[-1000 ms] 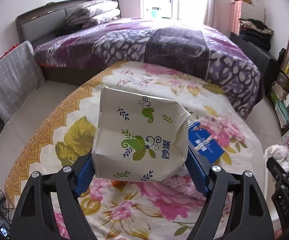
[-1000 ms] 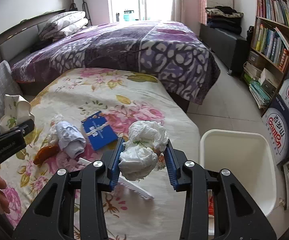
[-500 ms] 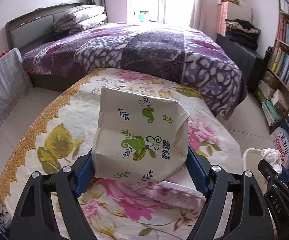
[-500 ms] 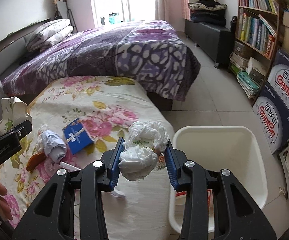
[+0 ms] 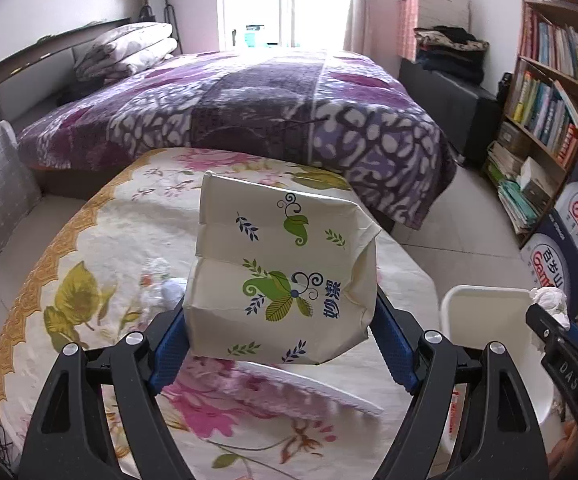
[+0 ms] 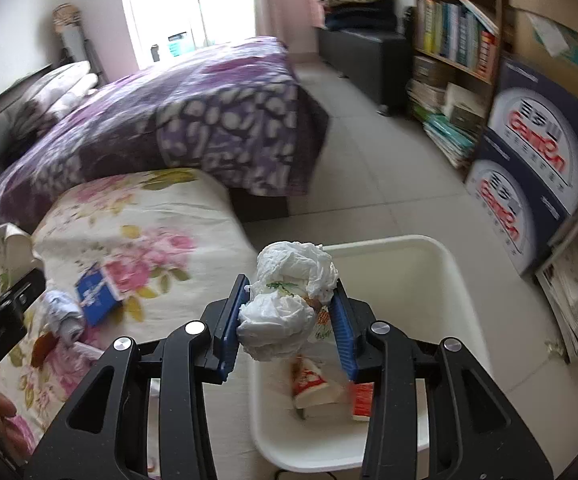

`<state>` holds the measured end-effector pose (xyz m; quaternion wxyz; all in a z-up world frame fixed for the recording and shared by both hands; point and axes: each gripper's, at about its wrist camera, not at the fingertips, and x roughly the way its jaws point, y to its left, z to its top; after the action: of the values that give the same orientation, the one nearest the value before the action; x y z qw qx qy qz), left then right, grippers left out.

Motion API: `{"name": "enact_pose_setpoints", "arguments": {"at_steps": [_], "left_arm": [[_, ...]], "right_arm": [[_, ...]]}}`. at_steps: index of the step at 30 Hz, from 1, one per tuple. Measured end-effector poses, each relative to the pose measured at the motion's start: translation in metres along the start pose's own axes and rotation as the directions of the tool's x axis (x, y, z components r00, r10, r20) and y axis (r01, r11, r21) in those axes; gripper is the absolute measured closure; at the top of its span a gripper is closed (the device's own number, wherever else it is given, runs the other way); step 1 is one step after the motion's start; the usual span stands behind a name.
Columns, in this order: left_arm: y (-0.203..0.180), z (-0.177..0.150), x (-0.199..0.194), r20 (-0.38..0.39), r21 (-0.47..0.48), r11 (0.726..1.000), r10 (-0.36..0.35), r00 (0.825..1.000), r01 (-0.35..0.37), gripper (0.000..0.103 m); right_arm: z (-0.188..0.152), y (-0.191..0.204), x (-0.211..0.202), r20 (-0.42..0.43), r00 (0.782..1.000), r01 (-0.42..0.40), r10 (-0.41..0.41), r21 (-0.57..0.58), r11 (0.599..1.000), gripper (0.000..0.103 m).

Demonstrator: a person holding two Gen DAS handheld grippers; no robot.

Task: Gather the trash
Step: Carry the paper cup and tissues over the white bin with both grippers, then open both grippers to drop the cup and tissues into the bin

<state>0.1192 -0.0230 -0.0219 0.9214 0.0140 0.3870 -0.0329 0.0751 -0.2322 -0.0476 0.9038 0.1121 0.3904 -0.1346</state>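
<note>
White bin (image 6: 445,264) holding red-printed cartons (image 6: 313,384), right gripper (image 6: 287,312) clamping crumpled tissue (image 6: 289,288), left gripper (image 5: 277,344) clamping tissue pack (image 5: 281,280)

Cream paper bag (image 5: 285,276) printed with green leaves and dark blue sprigs. Beneath it, a cream sheet (image 5: 101,240) with pink flowers and an orange border. Beyond the bag, a purple-and-white blanket (image 5: 249,112). White crumpled tissue (image 6: 289,304); white bin (image 6: 429,280); blue booklet (image 6: 95,292).

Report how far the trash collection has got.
Done: red-and-white packaging lies in the white bin. In hand: the right gripper holds crumpled tissue over it; the left gripper holds a tissue pack. Left: a wrapper wad and blue booklet on the bed.
</note>
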Motion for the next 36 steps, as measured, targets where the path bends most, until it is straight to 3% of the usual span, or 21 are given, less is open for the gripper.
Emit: {"name": "enact_pose_setpoints", "arguments": {"at_steps": [4,9,21,26,30,33,36], "left_arm": [[-0.021,0.0,0.003,-0.009,0.026,0.999,-0.029,1.0,0.029,0.024],[-0.044,-0.003,0.007,-0.028,0.056,0.997,-0.06,0.998,0.062,0.024],[-0.108,-0.012,0.008,-0.08,0.131,0.977,-0.158,0.984,0.168,0.024],[-0.137,-0.021,0.01,-0.12,0.166,0.96,-0.21,0.97,0.228,0.024],[-0.156,-0.027,0.014,-0.179,0.165,0.936,-0.281,0.943,0.311,0.024],[-0.166,-0.029,0.02,-0.243,0.124,0.899,-0.384,0.891,0.421,0.023],[-0.173,-0.032,0.024,-0.271,0.093,0.876,-0.436,0.858,0.474,0.017]], "right_arm": [[0.003,-0.027,0.002,-0.022,0.999,0.048,-0.047,0.057,0.997,0.063],[0.004,-0.062,-0.005,-0.012,0.993,0.12,-0.12,0.134,0.984,0.038],[0.005,-0.132,-0.025,0.012,0.983,0.173,-0.184,0.296,0.94,0.016],[0.003,-0.158,-0.033,0.02,0.982,0.168,-0.188,0.361,0.917,0.014],[0.002,-0.172,-0.038,0.021,0.982,0.164,-0.187,0.39,0.906,0.014],[0.001,-0.183,-0.04,0.022,0.983,0.156,-0.181,0.414,0.897,0.014],[0.001,-0.19,-0.042,0.024,0.984,0.147,-0.175,0.435,0.888,0.013]]}}
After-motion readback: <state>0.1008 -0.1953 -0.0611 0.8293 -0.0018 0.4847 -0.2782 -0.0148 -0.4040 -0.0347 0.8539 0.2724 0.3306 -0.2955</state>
